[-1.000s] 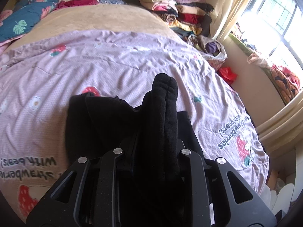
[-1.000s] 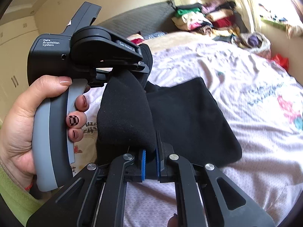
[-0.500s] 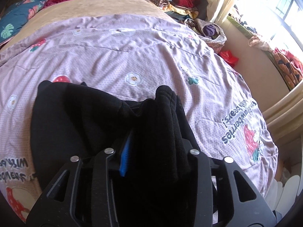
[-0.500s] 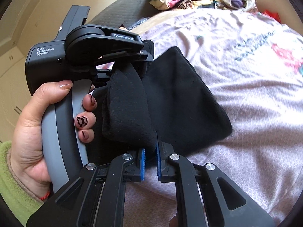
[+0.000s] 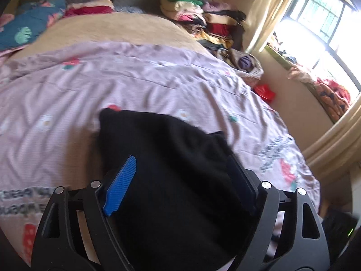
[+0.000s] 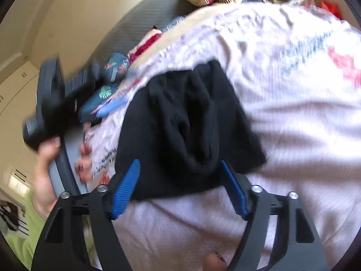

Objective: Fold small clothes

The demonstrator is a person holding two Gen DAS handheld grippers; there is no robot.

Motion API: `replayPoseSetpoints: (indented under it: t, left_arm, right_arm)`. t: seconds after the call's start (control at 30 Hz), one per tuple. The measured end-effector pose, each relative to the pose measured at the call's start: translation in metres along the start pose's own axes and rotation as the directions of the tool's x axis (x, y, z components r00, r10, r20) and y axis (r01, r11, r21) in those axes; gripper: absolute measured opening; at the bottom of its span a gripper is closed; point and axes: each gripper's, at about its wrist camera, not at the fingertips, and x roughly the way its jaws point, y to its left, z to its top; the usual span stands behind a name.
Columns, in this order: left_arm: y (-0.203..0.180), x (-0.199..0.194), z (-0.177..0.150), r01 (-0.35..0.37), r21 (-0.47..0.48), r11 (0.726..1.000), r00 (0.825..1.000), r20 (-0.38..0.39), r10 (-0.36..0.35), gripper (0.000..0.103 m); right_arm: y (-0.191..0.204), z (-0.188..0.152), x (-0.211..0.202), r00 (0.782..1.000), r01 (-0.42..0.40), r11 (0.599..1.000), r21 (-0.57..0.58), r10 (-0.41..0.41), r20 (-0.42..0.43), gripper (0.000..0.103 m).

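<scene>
Quilt (image 5: 158,85) print blurred, unreadable. Left gripper (image 5: 180,176), right gripper (image 6: 182,183) both spread over black garment (image 6: 187,122). Window (image 5: 320,29) only in left view.

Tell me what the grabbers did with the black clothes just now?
Both let go. A second ago each was shut on a fold of the black garment. Now the left gripper and right gripper have jaws wide open, and the garment lies dropped on the pink bedspread. In the right view, the left gripper is now off to the side. The garment stayed folded on the bed; the clothes pile did not move.
</scene>
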Motion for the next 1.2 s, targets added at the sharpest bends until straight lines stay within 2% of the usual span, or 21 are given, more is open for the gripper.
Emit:
replayPoseSetpoints:
  t: [0.03,0.13,0.27,0.37,0.4,0.43,0.5,0.53,0.67,0.77,0.83,0.9,1.03,1.1,1.2]
  left_arm:
    - [0.012,-0.004,-0.007,-0.041,-0.003,0.999,0.999,0.001,0.041,0.075]
    - [0.032,-0.004,-0.022,-0.094,-0.009,0.995,0.995,-0.014,0.094,0.075]
    - [0.048,0.0,-0.038,-0.093,-0.036,0.995,0.995,-0.036,0.092,0.075]
    - [0.048,0.001,-0.044,-0.081,-0.033,0.996,0.996,-0.032,0.08,0.075]
    - [0.047,0.001,-0.044,-0.078,-0.031,0.997,0.997,-0.032,0.077,0.075]
    - [0.046,0.002,-0.045,-0.072,-0.027,0.997,0.997,-0.035,0.071,0.075]
    - [0.042,0.005,-0.045,-0.067,-0.027,0.997,0.997,-0.042,0.066,0.075]
    - [0.039,0.007,-0.045,-0.059,-0.025,0.998,0.997,-0.047,0.058,0.075]
    - [0.023,0.009,-0.045,-0.023,-0.005,1.0,0.999,-0.048,0.023,0.077]
    - [0.013,0.012,-0.046,-0.003,0.003,1.0,0.999,-0.052,0.003,0.079]
    - [0.005,0.016,-0.05,-0.011,0.02,1.0,0.998,-0.068,0.012,0.079]
    - [-0.001,0.02,-0.054,-0.049,0.056,0.997,0.996,-0.07,0.053,0.079]
    - [0.003,0.023,-0.056,-0.042,0.038,0.998,0.995,-0.089,0.045,0.08]
    - [0.008,0.024,-0.056,-0.033,0.021,0.999,0.994,-0.102,0.035,0.08]
    - [0.01,0.024,-0.058,-0.032,0.014,0.999,0.994,-0.103,0.033,0.08]
  right_arm:
    - [-0.001,0.011,0.001,1.0,0.014,1.0,0.001,-0.014,0.004,0.074]
    - [-0.003,0.04,0.014,0.999,0.038,0.999,-0.014,-0.038,-0.019,0.074]
    - [-0.006,0.077,0.057,0.99,0.054,0.998,-0.014,-0.056,-0.127,0.075]
    - [-0.003,0.088,0.083,0.98,0.08,0.996,-0.026,-0.083,-0.18,0.073]
    - [-0.001,0.09,0.089,0.978,0.082,0.996,-0.038,-0.087,-0.189,0.065]
    - [0.002,0.09,0.095,0.977,0.078,0.995,-0.054,-0.088,-0.193,0.043]
    - [0.01,0.089,0.098,0.977,0.073,0.993,-0.091,-0.089,-0.192,0.014]
    - [0.016,0.089,0.096,0.979,0.074,0.989,-0.127,-0.096,-0.177,0.012]
    - [0.029,0.099,0.074,0.991,0.062,0.979,-0.196,-0.084,-0.105,0.01]
    - [0.026,0.114,0.067,0.99,0.106,0.963,-0.246,-0.126,-0.067,0.01]
    - [0.015,0.115,0.074,0.982,0.135,0.957,-0.255,-0.164,-0.098,0.01]
    - [0.004,0.11,0.084,0.972,0.16,0.954,-0.253,-0.197,-0.128,0.011]
    - [-0.015,0.097,0.095,0.967,0.174,0.959,-0.222,-0.209,-0.145,0.013]
    - [-0.023,0.095,0.094,0.972,0.171,0.968,-0.185,-0.197,-0.132,0.018]
    - [-0.03,0.092,0.089,0.971,0.193,0.968,-0.161,-0.212,-0.108,0.032]
